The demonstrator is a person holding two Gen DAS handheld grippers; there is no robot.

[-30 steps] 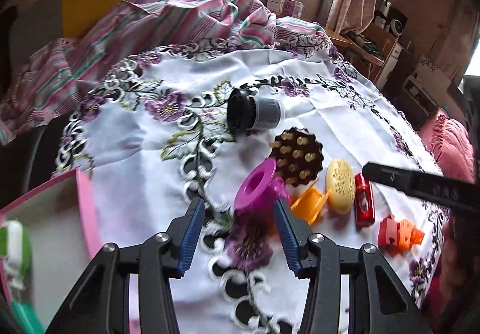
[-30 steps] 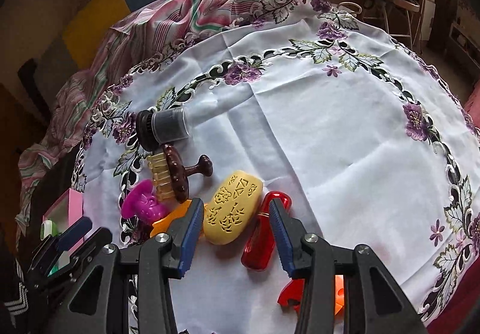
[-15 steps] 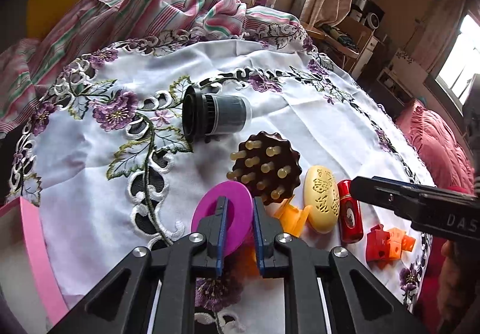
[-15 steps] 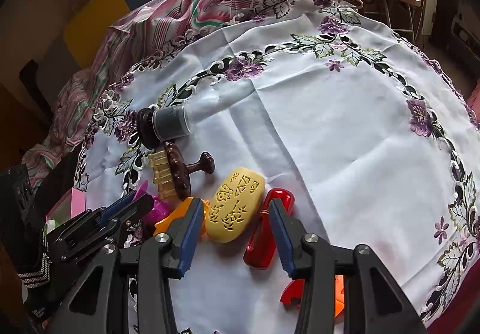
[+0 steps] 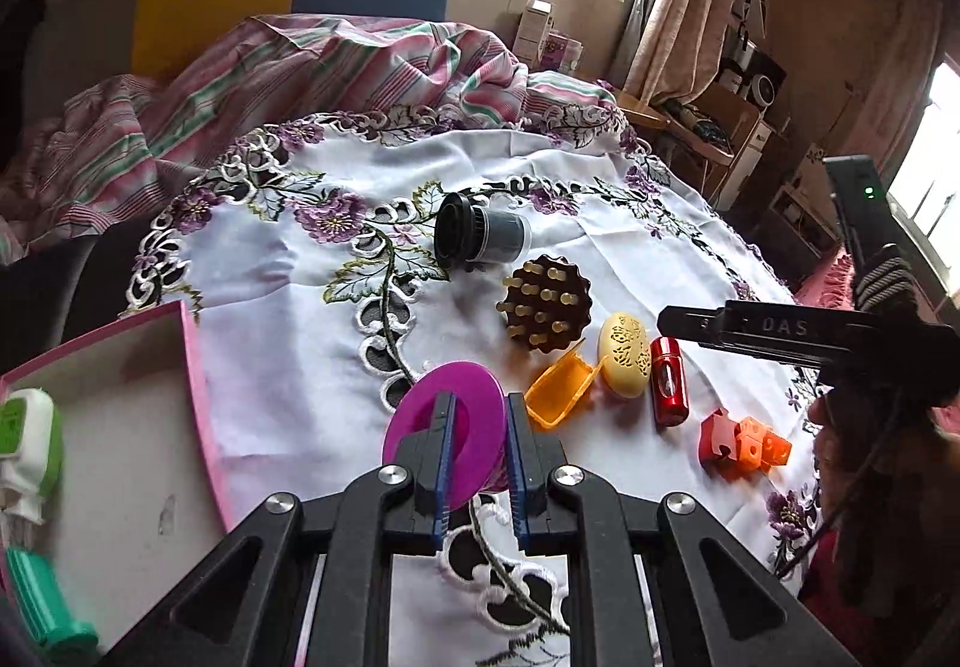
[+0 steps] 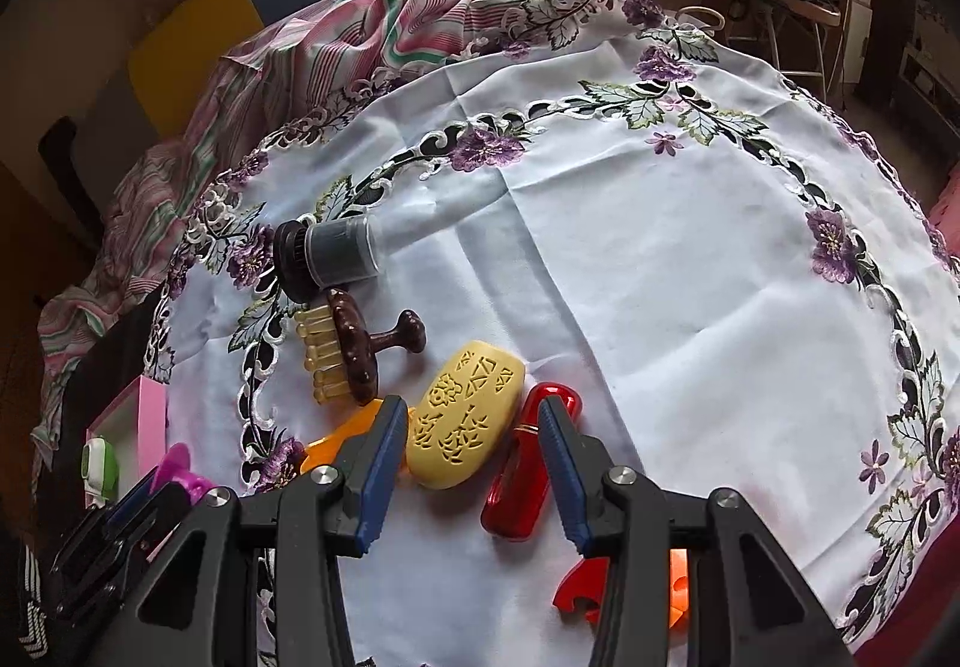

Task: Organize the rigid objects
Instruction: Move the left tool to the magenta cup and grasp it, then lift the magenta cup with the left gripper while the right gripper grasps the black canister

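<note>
White embroidered cloth (image 6: 660,259) with purple flowers covers the table, and a striped pink and green sheet (image 5: 336,67) is bunched at its far edge before a window. At the table's left edge sits a pink box (image 5: 198,397) holding a green and white item and a teal one.

The left gripper (image 5: 477,463) has its jaws clamped tight on a magenta spool (image 5: 474,427), gripping the narrow middle behind its round flange and holding it above the cloth, near the box. The right gripper (image 6: 468,469) has its jaws partly open and grips nothing; it hovers over a pale yellow pierced case (image 6: 465,415), which shows between the jaws, with a red capsule-shaped thing (image 6: 528,463) just beside it. Left of the case lies an open orange box (image 5: 561,388), then a brown massage brush (image 6: 348,349) on its side, then a black and grey lens-like cylinder (image 6: 327,256). Red and orange blocks (image 5: 741,442) lie near the right gripper.
</note>
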